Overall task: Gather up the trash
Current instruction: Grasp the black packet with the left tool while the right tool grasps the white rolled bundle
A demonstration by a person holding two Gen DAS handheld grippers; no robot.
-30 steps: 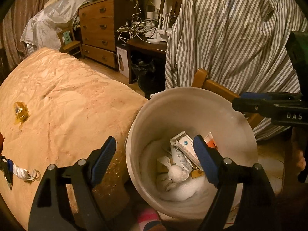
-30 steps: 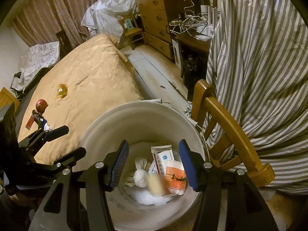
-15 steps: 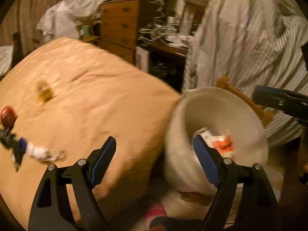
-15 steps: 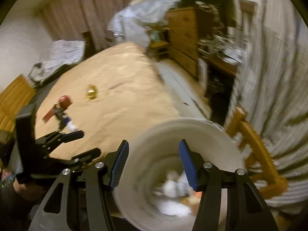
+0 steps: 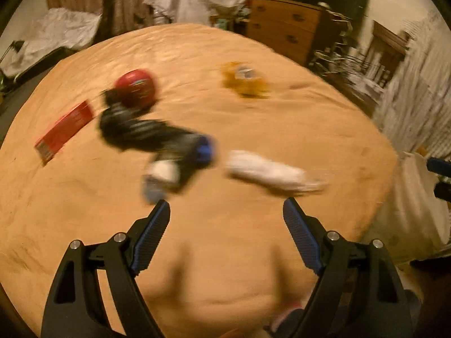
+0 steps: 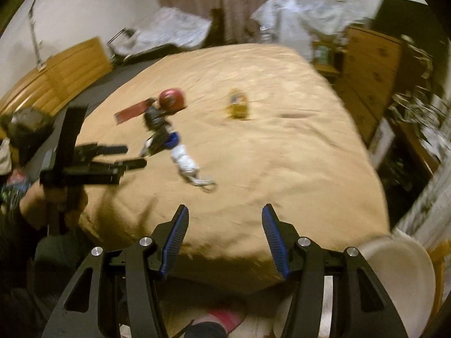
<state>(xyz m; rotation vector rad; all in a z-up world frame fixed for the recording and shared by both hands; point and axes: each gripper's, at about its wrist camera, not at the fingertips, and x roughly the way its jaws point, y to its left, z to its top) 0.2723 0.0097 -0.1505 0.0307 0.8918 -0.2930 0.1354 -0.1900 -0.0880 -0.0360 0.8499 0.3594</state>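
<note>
Several pieces of trash lie on the tan bed cover (image 5: 282, 129): a crumpled white wrapper (image 5: 267, 173) (image 6: 186, 164), a black and blue packet (image 5: 157, 138) (image 6: 160, 135), a red ball-like wrapper (image 5: 135, 86) (image 6: 171, 98), a flat red box (image 5: 63, 129) (image 6: 132, 111) and a yellow wrapper (image 5: 243, 80) (image 6: 238, 104). My left gripper (image 5: 225, 217) is open and empty, just short of the white wrapper; it also shows from the side in the right wrist view (image 6: 132, 156). My right gripper (image 6: 224, 222) is open and empty over the bed's near edge. The white bin (image 6: 406, 276) stands at the lower right.
A wooden dresser (image 5: 284, 26) (image 6: 372, 64) stands beyond the bed on the right. A striped cloth (image 5: 417, 90) hangs at the far right. Covered bundles (image 6: 169, 31) and a wooden headboard (image 6: 56, 76) lie behind and left of the bed.
Both grippers have swung left, away from the bin and over the bed. The trash on the bed now fills both views. Both grippers stay open.
</note>
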